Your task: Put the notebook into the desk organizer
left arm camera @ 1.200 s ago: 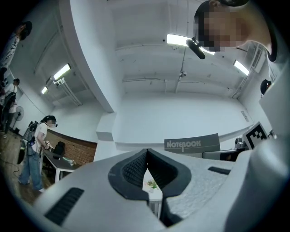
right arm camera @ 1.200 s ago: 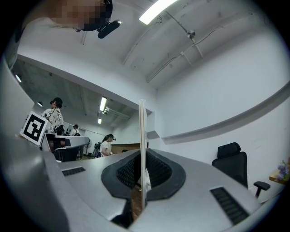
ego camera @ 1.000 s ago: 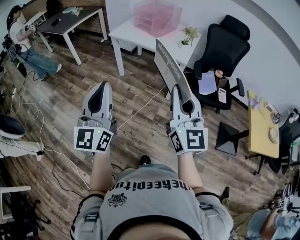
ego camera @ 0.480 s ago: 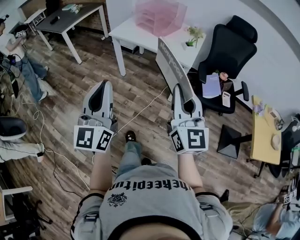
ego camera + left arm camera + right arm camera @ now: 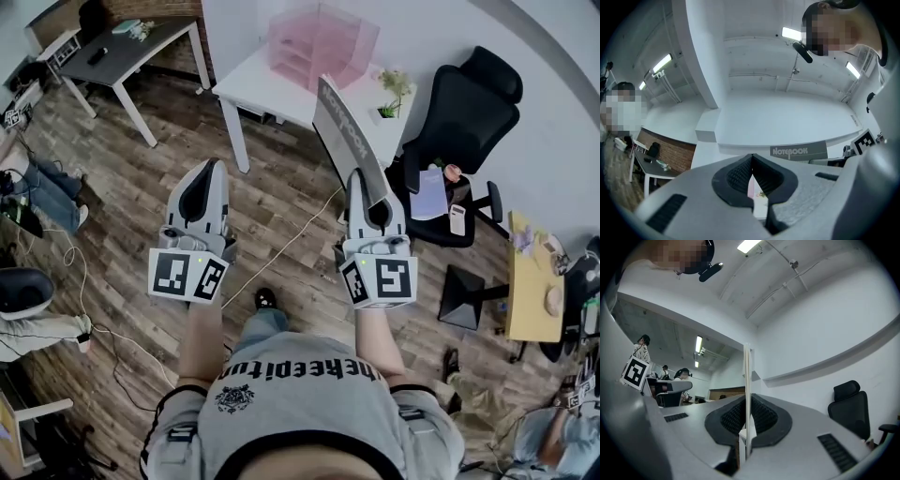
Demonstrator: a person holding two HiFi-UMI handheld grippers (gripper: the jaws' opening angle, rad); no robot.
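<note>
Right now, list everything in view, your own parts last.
notebook: one, grey, upright in the right gripper.
desk organizer: one, pink, on the white table.
white table: one, white, ahead by the wall.
potted plant: one, green, white table's right end.
office chair: one, black, right of the white table.
cable: one, white, across the wood floor.
left gripper: one, grey, shut, empty.
right gripper: one, grey, shut on the notebook.

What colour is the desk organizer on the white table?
Pink and see-through. The desk organizer shows best in the head view.
</note>
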